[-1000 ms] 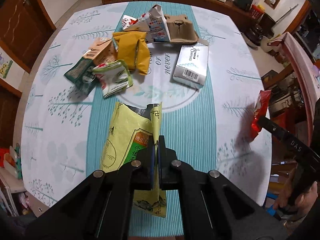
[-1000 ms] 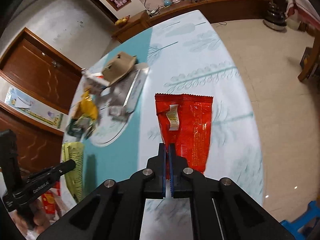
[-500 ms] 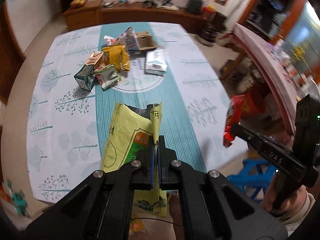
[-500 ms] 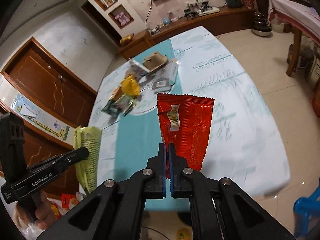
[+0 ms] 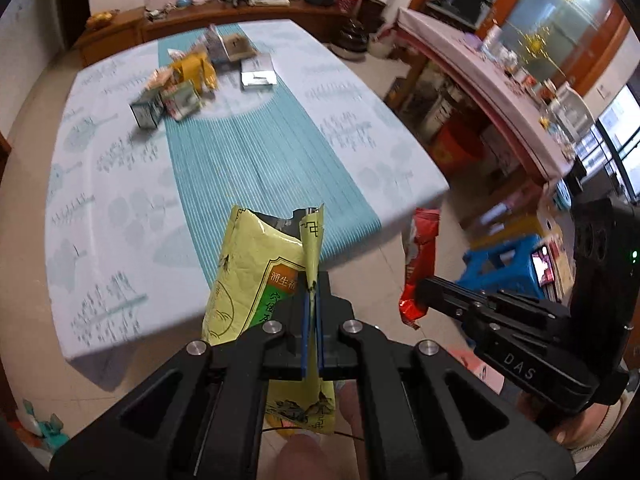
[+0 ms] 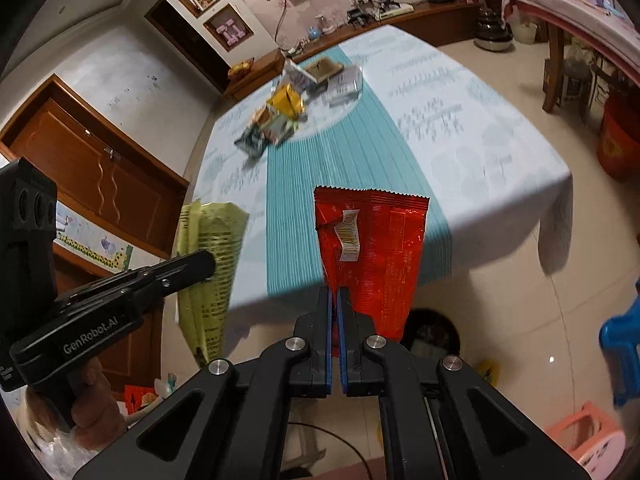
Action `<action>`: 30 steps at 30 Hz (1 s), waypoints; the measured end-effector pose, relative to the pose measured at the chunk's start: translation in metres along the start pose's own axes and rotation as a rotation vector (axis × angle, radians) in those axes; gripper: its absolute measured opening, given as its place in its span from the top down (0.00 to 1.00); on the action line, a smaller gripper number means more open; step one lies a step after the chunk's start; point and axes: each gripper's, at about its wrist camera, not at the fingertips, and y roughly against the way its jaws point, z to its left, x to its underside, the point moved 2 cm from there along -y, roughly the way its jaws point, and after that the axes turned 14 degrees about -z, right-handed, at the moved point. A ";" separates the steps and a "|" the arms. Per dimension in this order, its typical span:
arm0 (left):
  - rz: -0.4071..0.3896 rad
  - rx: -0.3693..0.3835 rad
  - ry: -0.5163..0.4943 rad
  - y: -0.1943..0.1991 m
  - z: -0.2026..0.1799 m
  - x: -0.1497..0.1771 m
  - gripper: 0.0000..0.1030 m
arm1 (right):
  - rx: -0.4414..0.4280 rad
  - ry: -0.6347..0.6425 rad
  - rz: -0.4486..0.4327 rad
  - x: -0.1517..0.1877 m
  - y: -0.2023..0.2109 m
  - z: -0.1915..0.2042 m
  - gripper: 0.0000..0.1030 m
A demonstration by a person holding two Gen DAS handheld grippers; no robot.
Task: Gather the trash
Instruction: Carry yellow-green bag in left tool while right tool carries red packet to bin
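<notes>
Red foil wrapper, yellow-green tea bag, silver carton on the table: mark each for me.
Red foil wrapper (image 6: 372, 256), right wrist view, centre of its front.
Yellow-green tea bag (image 5: 248, 276), left wrist view, printed front panel.
Silver carton (image 5: 258, 74), left wrist view, top face.
</notes>
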 end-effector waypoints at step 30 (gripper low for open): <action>0.174 -0.116 -0.037 -0.308 0.009 0.250 1.00 | 0.039 -0.212 0.267 0.242 -0.239 -0.232 0.97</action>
